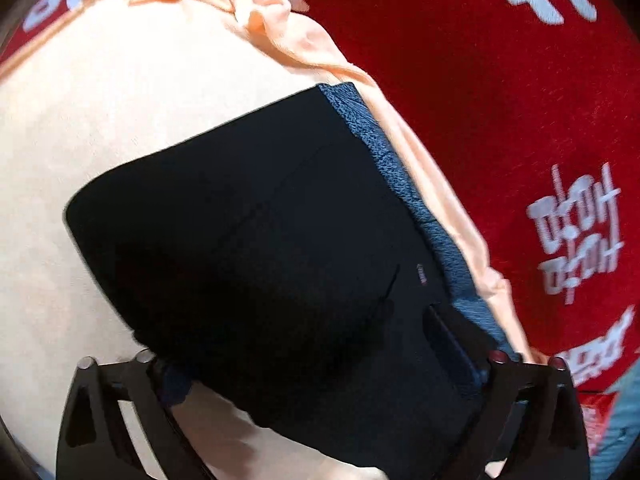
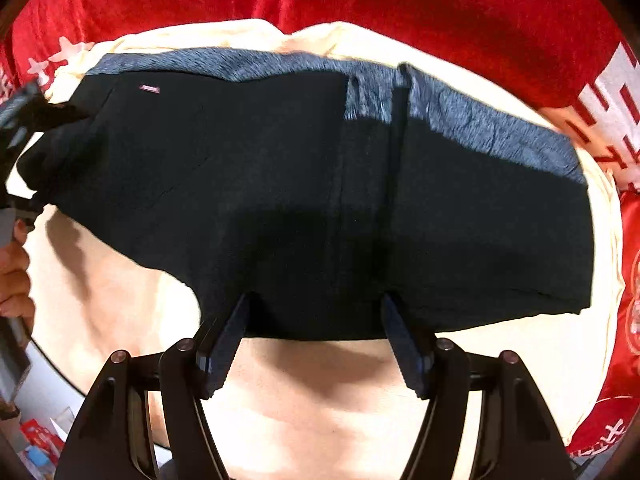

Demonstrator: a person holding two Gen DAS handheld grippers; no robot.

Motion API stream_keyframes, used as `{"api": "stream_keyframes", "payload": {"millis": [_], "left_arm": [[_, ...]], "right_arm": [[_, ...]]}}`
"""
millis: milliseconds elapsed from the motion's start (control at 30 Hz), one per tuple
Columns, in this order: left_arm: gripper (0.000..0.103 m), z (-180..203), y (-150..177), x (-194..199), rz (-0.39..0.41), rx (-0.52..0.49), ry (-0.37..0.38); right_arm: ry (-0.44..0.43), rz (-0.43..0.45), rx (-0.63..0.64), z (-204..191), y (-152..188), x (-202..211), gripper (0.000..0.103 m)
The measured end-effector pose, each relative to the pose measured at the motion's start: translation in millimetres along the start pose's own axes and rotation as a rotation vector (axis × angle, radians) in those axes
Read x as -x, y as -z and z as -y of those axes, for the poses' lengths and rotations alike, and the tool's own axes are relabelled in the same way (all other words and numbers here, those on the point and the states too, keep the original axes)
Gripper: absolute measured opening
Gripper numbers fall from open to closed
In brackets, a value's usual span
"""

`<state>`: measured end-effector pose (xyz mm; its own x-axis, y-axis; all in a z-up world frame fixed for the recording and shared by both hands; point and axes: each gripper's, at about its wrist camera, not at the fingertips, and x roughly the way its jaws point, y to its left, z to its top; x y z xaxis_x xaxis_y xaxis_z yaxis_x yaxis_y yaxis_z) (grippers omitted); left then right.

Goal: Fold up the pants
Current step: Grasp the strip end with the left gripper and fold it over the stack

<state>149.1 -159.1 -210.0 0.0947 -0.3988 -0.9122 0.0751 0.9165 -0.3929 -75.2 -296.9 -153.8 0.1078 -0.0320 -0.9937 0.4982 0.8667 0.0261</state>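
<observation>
Folded pants (image 2: 304, 200) on cream cloth (image 2: 312, 400). Right gripper (image 2: 320, 336) spread, left gripper (image 1: 320, 364) spread, neither clamping. Could snag and undo the near fold on lifting away.

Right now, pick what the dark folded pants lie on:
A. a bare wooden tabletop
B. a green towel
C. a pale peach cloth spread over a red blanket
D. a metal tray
C: the pants rest on the peach cloth, with the red blanket showing past its edge.

One pair of dark pants (image 2: 280, 184), one cream cloth (image 2: 320, 400), one red blanket (image 2: 360, 0), two grippers, one hand (image 2: 14, 280).
</observation>
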Motion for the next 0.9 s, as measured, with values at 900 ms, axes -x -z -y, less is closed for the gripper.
{"api": "stream_keyframes", "payload": {"millis": [900], "left_arm": [[0.035,89.7,97.2,14.5,0.361,-0.922,-0.48]], "right_arm": [[-0.387,-0.334,0.481,-238.9,-194.5,24.0,0.082]]}}
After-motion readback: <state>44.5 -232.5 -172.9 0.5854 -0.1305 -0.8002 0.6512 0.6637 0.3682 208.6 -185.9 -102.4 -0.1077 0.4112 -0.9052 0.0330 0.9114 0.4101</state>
